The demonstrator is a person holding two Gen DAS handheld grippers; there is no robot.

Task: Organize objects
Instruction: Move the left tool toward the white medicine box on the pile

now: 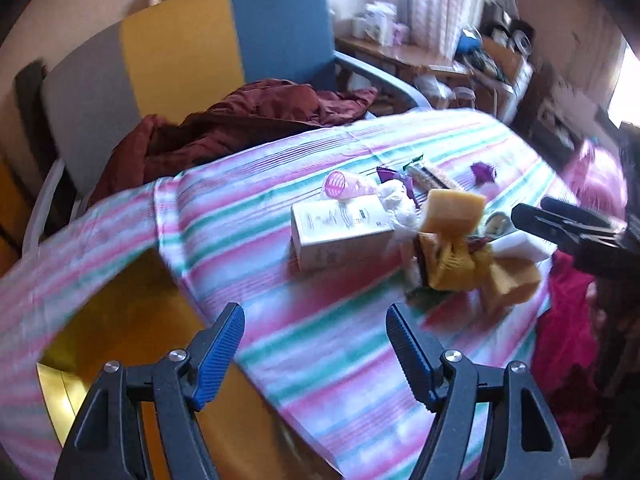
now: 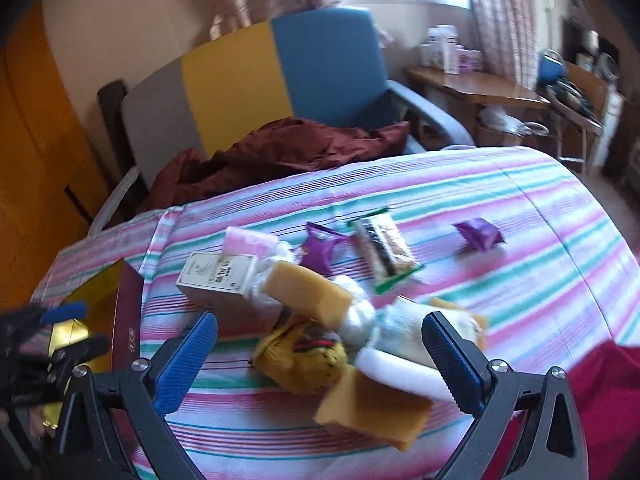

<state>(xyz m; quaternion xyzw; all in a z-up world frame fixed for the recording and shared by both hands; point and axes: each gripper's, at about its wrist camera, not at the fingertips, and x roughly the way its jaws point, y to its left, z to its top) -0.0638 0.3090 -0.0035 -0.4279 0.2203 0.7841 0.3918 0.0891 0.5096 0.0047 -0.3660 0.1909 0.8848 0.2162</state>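
Observation:
A pile of small objects lies on a striped tablecloth (image 1: 320, 340). It holds a white box (image 1: 340, 232) (image 2: 218, 276), yellow sponges (image 1: 452, 208) (image 2: 308, 294), a yellow packet (image 2: 304, 356), a white block (image 2: 400, 372), purple wrappers (image 2: 478, 236), a snack pack (image 2: 386, 254) and a pink cup (image 1: 340, 186). My left gripper (image 1: 316, 356) is open and empty, short of the pile. My right gripper (image 2: 320, 364) is open, its jaws either side of the yellow packet, touching nothing. It also shows in the left wrist view (image 1: 576, 232).
A red box with a gold inside (image 2: 120, 320) sits at the table's left edge. A grey, yellow and blue chair (image 1: 188, 52) with a maroon jacket (image 1: 240, 128) stands behind the table. A wooden desk (image 2: 476, 84) is at the back right. Red cloth (image 1: 568, 320) lies at the right.

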